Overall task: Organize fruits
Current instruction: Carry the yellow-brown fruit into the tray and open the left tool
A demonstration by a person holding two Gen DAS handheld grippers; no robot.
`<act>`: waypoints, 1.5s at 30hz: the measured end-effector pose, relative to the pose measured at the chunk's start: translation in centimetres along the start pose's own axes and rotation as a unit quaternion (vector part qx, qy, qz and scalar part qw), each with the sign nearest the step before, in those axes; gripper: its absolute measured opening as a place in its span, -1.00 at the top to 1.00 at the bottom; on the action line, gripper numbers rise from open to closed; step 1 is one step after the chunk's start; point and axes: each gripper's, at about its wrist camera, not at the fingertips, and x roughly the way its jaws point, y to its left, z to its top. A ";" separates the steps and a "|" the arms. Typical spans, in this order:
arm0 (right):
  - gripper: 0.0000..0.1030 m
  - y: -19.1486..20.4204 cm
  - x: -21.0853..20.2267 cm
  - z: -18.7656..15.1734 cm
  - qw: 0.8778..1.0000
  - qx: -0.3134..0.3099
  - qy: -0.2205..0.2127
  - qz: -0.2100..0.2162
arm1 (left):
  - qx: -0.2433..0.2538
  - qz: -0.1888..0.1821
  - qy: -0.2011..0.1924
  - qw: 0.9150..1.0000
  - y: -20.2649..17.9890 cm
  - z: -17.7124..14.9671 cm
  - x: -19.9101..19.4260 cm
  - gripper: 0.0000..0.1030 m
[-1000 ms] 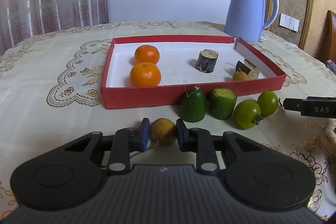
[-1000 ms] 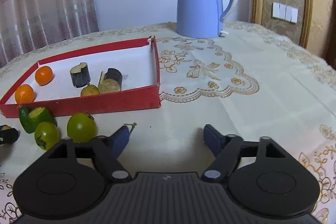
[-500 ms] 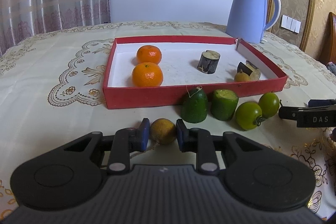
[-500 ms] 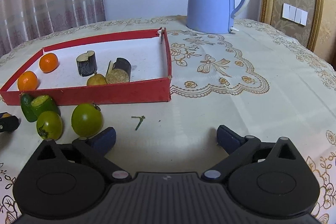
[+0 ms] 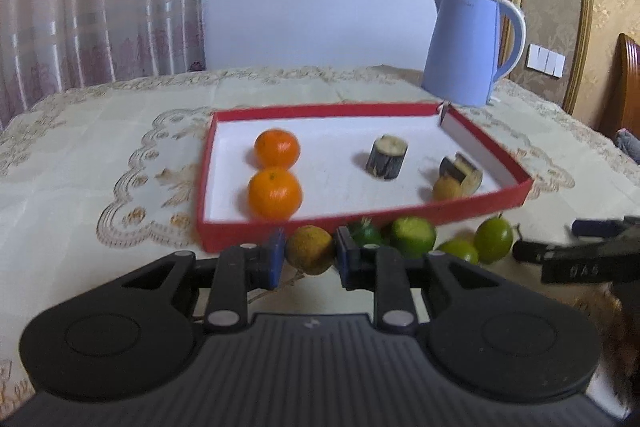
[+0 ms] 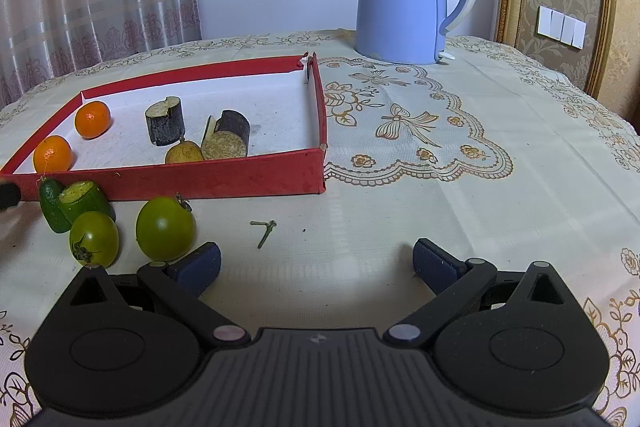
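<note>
brown fruit [image 5: 310, 254] clamped btwn left hand-held gripper [image 5: 309, 259] pads

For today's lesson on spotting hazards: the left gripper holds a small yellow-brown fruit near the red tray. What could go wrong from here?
1. The yellow-brown fruit is round and pinched only at its sides by the left gripper, so it might slip out.
2. It sits low, close to the red tray wall, and might bump it.
3. The green tomatoes lie loose beside the open right gripper; a nudge might roll them.
</note>
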 end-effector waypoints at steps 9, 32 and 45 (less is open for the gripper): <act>-1.00 -0.1 0.0 0.0 1.000 0.002 -0.001 0.002 | 0.032 0.000 -0.004 0.999 -2.5 3.8 3.3 0.53; -1.00 -0.2 0.0 0.1 1.000 0.002 -0.001 0.002 | 0.036 0.056 0.027 0.997 -3.5 5.5 11.9 -0.61; -1.00 -0.4 0.0 0.1 1.000 0.009 -0.003 0.008 | 0.018 0.091 -0.052 0.994 -1.5 2.1 1.0 -0.66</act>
